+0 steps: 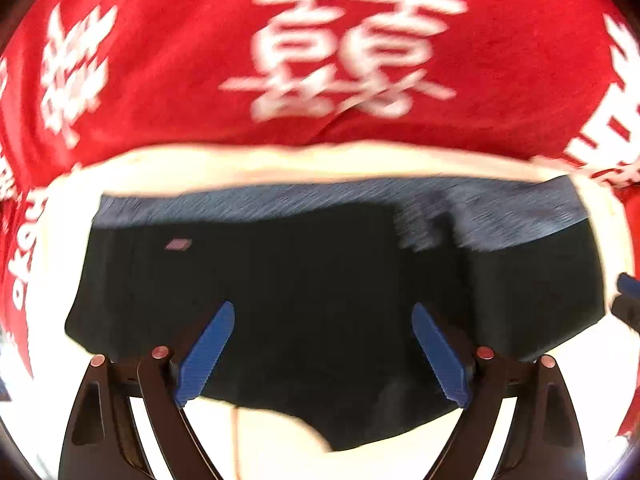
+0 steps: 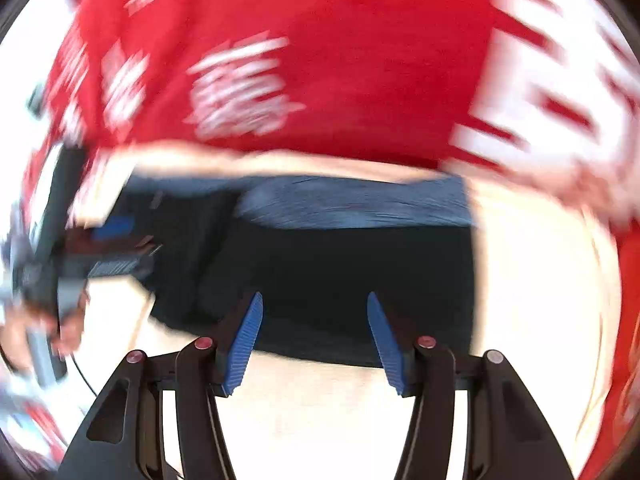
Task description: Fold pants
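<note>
Your left gripper (image 1: 322, 350) hangs over the black pants (image 1: 280, 300), its blue-padded jaws spread wide and gripping nothing, the dark fabric showing between them but clear of the pads. The pants lie flattened on a white tabletop (image 1: 568, 384), their blue-grey waistband (image 1: 320, 200) along the far edge, a small pink label (image 1: 179, 244) near the left side. Behind them a red cloth with white characters (image 1: 344, 52) drapes the back of the table.

From your right wrist the picture is heavily blurred. Your right gripper (image 2: 314, 338) stands partly open, empty, over the near edge of the same pants (image 2: 340, 272), the waistband (image 2: 352, 204) beyond. At the left of that view your other gripper shows only as a dark smear with a hand (image 2: 68, 328) beside it; its details cannot be made out there. The red cloth (image 2: 360, 80) fills the top.
</note>
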Motion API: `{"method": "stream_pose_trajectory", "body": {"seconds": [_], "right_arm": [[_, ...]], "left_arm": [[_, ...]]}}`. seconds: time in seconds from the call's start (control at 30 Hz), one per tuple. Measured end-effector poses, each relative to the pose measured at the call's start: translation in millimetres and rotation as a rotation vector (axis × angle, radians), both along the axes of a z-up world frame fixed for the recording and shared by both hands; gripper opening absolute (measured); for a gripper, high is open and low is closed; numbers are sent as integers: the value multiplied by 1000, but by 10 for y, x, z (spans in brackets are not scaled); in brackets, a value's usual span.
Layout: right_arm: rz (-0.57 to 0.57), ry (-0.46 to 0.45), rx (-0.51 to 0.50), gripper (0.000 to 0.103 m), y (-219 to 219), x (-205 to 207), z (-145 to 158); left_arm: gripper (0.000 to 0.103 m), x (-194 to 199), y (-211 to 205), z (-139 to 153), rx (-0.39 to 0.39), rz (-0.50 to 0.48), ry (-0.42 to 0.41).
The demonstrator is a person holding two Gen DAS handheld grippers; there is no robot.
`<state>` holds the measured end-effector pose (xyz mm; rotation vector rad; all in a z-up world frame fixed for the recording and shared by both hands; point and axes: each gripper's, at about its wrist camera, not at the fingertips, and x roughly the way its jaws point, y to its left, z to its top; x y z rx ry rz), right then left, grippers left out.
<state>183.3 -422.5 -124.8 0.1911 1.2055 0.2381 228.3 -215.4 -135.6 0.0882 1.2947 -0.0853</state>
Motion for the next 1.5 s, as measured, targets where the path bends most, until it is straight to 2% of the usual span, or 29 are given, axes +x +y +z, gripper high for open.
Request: {"method": "stream_pose_trajectory", "body": {"seconds": [0.1,0.17,0.2,0.27,0.3,0.33,0.4,0.47,0.53,0.63,0.7,0.77,0.83,0.9,1.0,1.13,1.2,1.23,1.37,1.43,1.5], "right_arm": [[-205,62,100,59,-692,56,-251],[-273,105,175,59,-968,18,-436],[-301,143,257,59,-1115,-5,-594],[-322,176,360,55,-1222,-9,-773],[-329,188,463,52,-1261,-12,-885],[-338,202,523,49,-1272,-8,-959],[-357,212,560,42,-1296,-40,-1028],[-358,218,599,35,-1306,-89,-1015],[-332,204,612,33,-1262,-182,-905],[-324,204,564,33,-1226,-314,-780],[-343,231,423,33,-1148,-314,-873],[-372,238,331,52,-1101,-276,-899],[-365,222,252,54,-1032,-236,-822],[-306,176,104,54,-865,-259,-592],[-221,116,13,54,-561,-282,-293],[-47,90,6,52,126,-135,-171],[29,63,-17,38,493,46,-221],[40,60,-18,32,612,163,-263],[6,75,47,31,896,721,-602],[17,116,68,30,1031,858,-774],[48,123,27,31,1228,842,-835]], "left_arm": [[92,79,-337,-1,-43,-65,4],[92,115,-621,-71,-63,-113,13],[92,126,-713,-118,-76,-128,21],[92,144,-864,-268,-96,-140,44],[92,169,-932,-306,-80,-140,55],[92,156,-960,-398,-49,-138,71],[92,109,-883,-568,-38,-125,112],[92,51,-792,-557,-47,-118,120],[92,-10,-748,-542,-19,-128,117],[95,-93,-749,-567,-2,-133,99],[98,-124,-744,-583,23,-128,77],[98,-130,-679,-530,8,-103,81],[97,-157,-564,-450,6,-78,71],[97,-207,-386,-360,-7,-52,59],[97,-239,-91,-301,-17,1,65],[97,-312,348,-321,35,73,76],[97,-391,458,-287,42,100,84],[97,-410,553,-291,43,114,88],[97,-473,783,-318,63,146,90],[97,-493,865,-342,56,164,97],[97,-484,916,-377,46,182,102]]}}
